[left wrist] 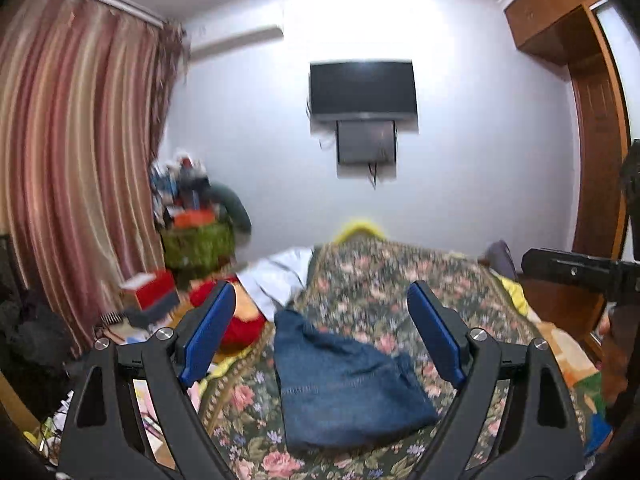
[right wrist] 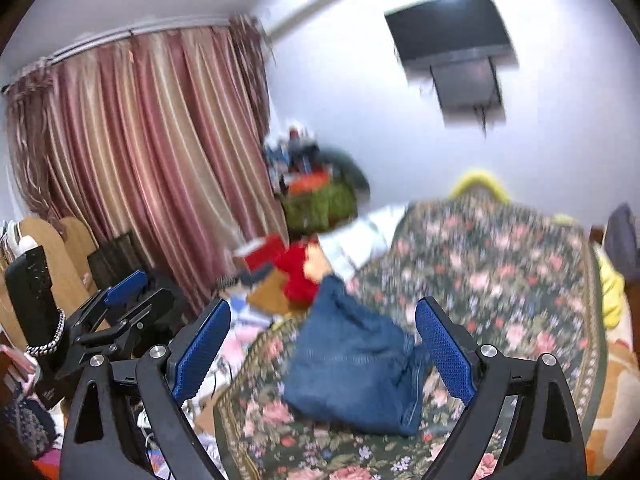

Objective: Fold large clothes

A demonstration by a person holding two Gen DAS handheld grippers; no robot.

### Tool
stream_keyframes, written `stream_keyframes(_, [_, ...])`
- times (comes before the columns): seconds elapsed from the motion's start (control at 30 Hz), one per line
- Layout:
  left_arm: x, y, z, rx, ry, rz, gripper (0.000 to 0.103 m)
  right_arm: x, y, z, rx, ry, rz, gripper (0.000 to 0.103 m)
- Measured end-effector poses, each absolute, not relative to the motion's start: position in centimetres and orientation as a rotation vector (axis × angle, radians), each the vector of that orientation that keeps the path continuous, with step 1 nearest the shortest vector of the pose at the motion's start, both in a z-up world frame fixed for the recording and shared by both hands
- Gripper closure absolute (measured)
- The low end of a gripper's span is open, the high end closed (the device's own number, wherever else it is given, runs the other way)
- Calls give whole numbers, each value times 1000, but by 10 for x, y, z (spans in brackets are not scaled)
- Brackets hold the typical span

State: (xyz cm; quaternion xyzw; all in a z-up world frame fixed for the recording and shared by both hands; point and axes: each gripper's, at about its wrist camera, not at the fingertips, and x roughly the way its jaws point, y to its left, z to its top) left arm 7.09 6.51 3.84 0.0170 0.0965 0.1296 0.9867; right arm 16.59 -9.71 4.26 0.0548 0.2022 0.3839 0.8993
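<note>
Floral bed [left wrist: 400,280] blurred; folded jeans [left wrist: 344,384] lie centre, both grippers, left gripper [left wrist: 320,344] and right gripper [right wrist: 324,348], spread wide, empty.

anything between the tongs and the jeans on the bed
Nothing visible. The folded jeans lie bare on the floral bedspread, with both the left tongs and right tongs open above them and holding nothing.

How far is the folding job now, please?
Done, apparently: the blue denim garment lies folded into a compact bundle on the floral bedspread. In hand: nothing; the left claw and right claw are open above it. Left: perhaps the white cloth.
</note>
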Motion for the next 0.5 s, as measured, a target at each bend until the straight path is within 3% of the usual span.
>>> stream_keyframes(0.2, [41,50,44,10,122,278,14,109,-104,57,78,273,729,10])
stream_keyframes(0.27, [38,48,43,4,122,282,9,97,-103,55,61,253,697,9])
stream_keyframes(0.33, [36,47,40,-8,132,282,2,88,-102,51,44,251,674,4])
stream_keyframes(0.5, [37,49,34,-26,163,280,2,70,-99,44,-2,232,619,0])
